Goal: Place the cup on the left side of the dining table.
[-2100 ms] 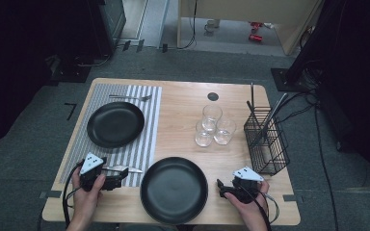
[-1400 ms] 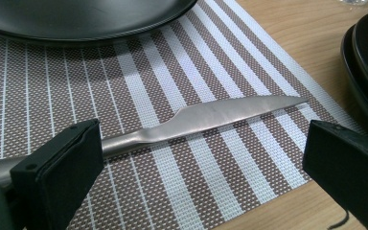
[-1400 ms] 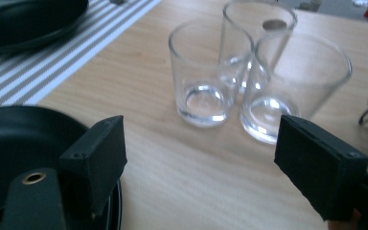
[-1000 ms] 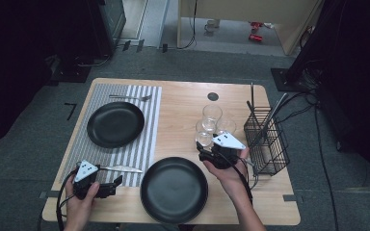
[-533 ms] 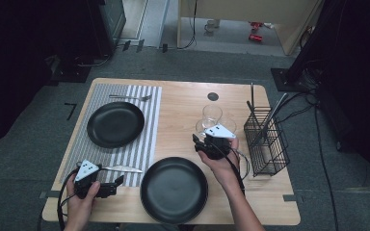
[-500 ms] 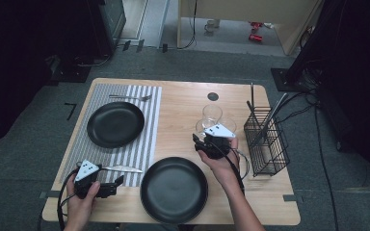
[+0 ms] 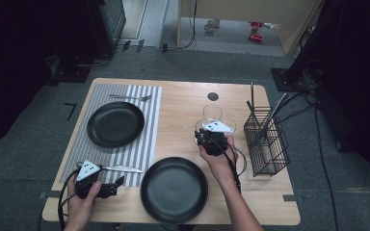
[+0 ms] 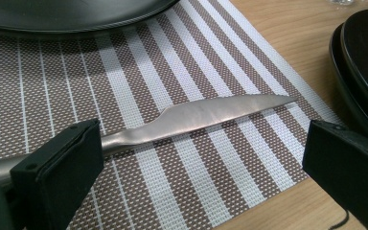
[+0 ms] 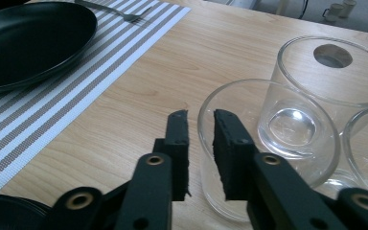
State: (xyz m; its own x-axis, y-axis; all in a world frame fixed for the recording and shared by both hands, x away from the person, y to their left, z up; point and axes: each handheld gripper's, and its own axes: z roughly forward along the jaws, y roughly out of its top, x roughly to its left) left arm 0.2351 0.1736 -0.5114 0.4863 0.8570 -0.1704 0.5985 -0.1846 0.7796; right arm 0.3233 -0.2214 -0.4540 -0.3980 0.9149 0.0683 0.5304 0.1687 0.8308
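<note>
Wooden table (image 7: pixel 183 103): right gripper (image 9: pixel 201 129) jaws have just been closing, now pinching near glass (image 9: pixel 249 143) wall, glass standing beside two others. Left gripper (image 8: pixel 196 158) is gaping wide over knife (image 8: pixel 196 117).

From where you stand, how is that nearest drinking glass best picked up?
By its rim wall, from above on the near side: one jaw inside, one outside. The nearest glass stands upright and open-topped, too wide for a side grasp, with two more glasses crowding behind it. The right gripper has just been closing that way, its jaws straddling the near wall.
</note>
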